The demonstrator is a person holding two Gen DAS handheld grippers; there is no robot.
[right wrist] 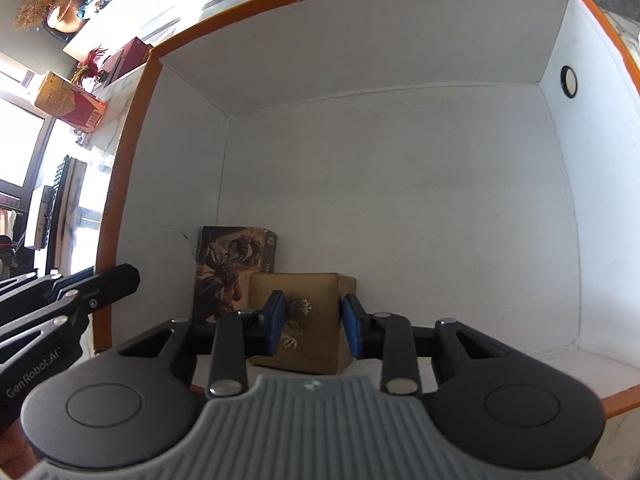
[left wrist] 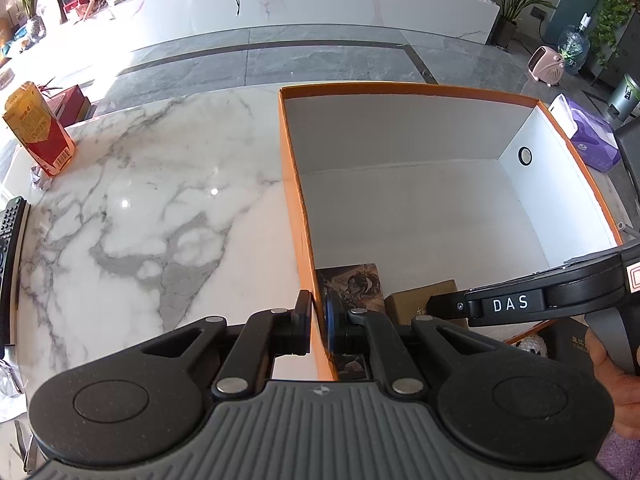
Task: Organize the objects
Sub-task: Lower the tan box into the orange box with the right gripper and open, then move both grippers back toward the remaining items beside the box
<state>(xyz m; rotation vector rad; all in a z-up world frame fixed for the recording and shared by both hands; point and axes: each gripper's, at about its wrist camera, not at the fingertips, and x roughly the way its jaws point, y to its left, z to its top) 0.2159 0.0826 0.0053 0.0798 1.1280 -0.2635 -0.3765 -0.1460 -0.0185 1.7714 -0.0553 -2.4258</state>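
Left tongs pinch the orange box wall (steeply down-tilted).

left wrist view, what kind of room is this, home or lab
Most likely a home living room. A marble table holds a remote and a tissue box; beyond it are a long low marble console with routers and cables, potted plants and a small pink heater on the tiled floor.

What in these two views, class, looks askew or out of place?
The yellow-and-red carton on the marble table leans instead of standing straight, with crumpled paper at its base. Inside the orange box, nothing looks odd.
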